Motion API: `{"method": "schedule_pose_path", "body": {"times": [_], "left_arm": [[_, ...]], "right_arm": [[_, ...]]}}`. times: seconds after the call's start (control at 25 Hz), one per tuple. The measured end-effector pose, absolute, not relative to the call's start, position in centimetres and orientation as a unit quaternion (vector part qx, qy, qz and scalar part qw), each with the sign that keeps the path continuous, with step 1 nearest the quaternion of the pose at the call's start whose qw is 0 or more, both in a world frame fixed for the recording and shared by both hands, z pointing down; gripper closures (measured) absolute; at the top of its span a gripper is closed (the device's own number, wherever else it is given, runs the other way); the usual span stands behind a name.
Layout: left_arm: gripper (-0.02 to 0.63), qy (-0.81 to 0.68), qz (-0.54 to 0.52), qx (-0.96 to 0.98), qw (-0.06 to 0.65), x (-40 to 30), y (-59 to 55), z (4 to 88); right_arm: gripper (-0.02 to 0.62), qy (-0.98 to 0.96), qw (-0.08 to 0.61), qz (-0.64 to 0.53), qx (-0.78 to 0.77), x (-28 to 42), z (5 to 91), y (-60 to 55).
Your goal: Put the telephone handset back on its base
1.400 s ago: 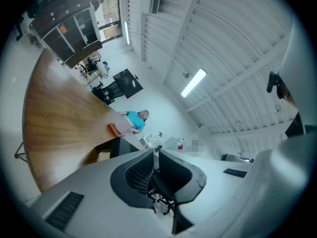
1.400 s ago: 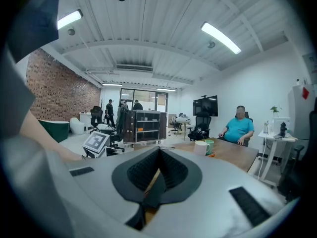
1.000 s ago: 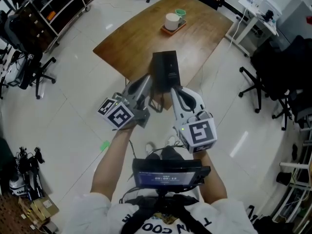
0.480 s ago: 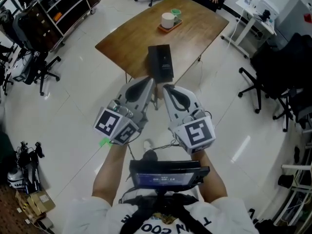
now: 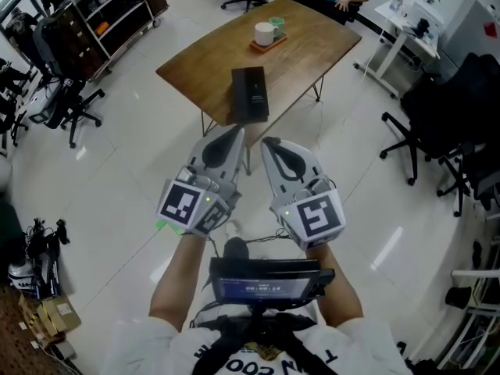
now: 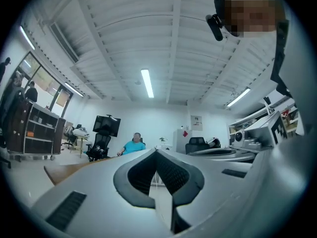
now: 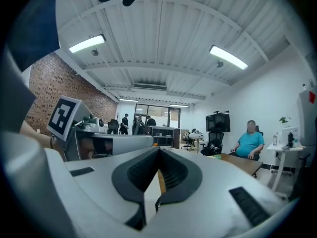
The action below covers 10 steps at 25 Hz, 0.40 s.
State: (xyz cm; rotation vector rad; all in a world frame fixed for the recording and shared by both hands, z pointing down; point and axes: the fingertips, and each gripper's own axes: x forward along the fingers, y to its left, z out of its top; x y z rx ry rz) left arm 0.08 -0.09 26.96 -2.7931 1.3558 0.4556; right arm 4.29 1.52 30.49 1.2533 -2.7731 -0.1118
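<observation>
left gripper (image 5: 236,133) and right gripper (image 5: 268,144), closed and empty, hang short of the telephone (image 5: 250,94).

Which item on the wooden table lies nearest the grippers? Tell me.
The black telephone, by the table's near edge. The white cup stands on a tray at the far end.

Table (image 5: 308,41): wood, satin sheen. Phone (image 5: 250,94): black, probably matt plastic. Floor (image 5: 117,170): glossy tile. Left gripper (image 5: 237,131), right gripper (image 5: 268,142): smooth pale-grey plastic. Pads (image 6: 173,175): dark, ribbed.
</observation>
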Motion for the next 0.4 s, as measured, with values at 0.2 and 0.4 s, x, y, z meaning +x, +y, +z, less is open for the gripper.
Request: {"method": "schedule_pose_path", "body": {"times": [0.2, 0.4], "left_arm": [[0.620, 0.440, 0.133, -0.888, 0.014, 0.5, 1.5, 27.0], [0.619, 0.445, 0.135, -0.885, 0.013, 0.5, 2.8, 27.3]], "right_arm": [[0.598, -0.911, 0.043, -0.042, 0.409, 4.4, 30.2, 2.8], [0.598, -0.911, 0.039, -0.047, 0.408, 4.2, 30.0, 3.9]]}}
